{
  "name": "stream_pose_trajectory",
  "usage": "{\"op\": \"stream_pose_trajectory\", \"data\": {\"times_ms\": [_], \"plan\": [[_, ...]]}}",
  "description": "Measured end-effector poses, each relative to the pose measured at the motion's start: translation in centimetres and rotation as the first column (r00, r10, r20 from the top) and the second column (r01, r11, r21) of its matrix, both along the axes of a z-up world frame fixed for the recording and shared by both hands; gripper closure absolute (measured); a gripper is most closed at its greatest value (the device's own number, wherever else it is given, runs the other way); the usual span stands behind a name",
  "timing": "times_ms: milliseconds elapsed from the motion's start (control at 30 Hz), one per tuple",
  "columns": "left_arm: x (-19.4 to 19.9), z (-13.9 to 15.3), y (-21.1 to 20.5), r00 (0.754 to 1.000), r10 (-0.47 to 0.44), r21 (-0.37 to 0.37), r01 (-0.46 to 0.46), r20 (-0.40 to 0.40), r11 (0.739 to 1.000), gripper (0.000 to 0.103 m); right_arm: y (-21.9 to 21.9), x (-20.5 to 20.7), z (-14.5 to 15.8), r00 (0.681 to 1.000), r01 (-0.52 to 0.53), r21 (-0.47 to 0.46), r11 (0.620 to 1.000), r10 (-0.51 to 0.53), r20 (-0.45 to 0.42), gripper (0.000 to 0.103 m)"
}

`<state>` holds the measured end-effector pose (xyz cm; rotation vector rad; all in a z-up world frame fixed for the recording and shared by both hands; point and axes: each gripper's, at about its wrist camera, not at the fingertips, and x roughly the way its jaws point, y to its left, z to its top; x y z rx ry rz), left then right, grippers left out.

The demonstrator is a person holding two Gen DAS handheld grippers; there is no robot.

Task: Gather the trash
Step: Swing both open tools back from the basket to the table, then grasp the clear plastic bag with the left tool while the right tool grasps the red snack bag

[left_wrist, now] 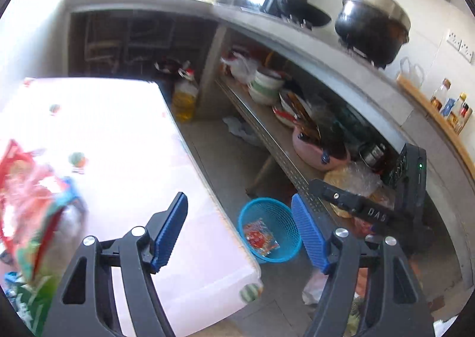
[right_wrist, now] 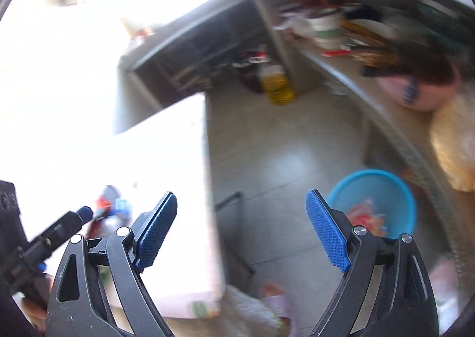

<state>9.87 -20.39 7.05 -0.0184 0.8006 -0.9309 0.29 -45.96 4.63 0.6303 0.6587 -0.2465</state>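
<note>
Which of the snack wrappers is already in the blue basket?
The red wrapper lying inside the blue basket on the floor; the other wrappers are heaped on the white table.

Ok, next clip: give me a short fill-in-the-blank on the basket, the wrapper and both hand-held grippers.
1. The basket on the floor is ____ in colour.
2. A red wrapper lies ____ the basket.
3. The left hand-held gripper holds ____.
4. The right hand-held gripper has its jaws ____.

Missing words: blue; inside; nothing; open

A black pot (left_wrist: 372, 25) sits on the worktop (left_wrist: 297, 34). Below it, on the shelf's front edge, rests a pink bowl (left_wrist: 317, 153). A yellow bottle (left_wrist: 184, 96), probably oil, stands on the floor.
</note>
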Motion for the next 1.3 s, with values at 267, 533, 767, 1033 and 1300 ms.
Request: {"op": "stream_pose_trajectory", "data": {"times_ms": [267, 533, 767, 1033, 1300], "plan": [[1.1, 1.7, 13.5, 0.969, 0.2, -0.052, -0.194, 0.146, 0.98, 0.03, 6.6, 5.2, 2.2, 0.968, -0.25, 0.087, 0.964, 0.245, 0.059, 0.018], [5.6, -1.0, 16.6, 0.951, 0.223, 0.122, -0.252, 0.215, 0.96, 0.029, 12.0, 10.1, 1.4, 0.918, -0.396, 0.199, 0.897, 0.395, 0.046, 0.018], [8.3, -4.1, 14.2, 0.949, 0.176, 0.307, -0.255, 0.26, 0.917, 0.029, 14.2, 12.4, 0.1, 0.895, -0.433, 0.307, 0.847, 0.446, 0.033, 0.018], [10.0, -5.6, 12.8, 0.961, 0.122, 0.387, -0.214, 0.249, 0.897, 0.048, 15.3, 13.6, -0.7, 0.884, -0.445, 0.335, 0.831, 0.467, 0.015, 0.018], [10.7, -6.0, 12.8, 0.971, 0.116, 0.383, -0.19, 0.208, 0.904, 0.089, 15.8, 14.5, -1.6, 0.878, -0.449, 0.388, 0.805, 0.479, 0.021, 0.019]]}}
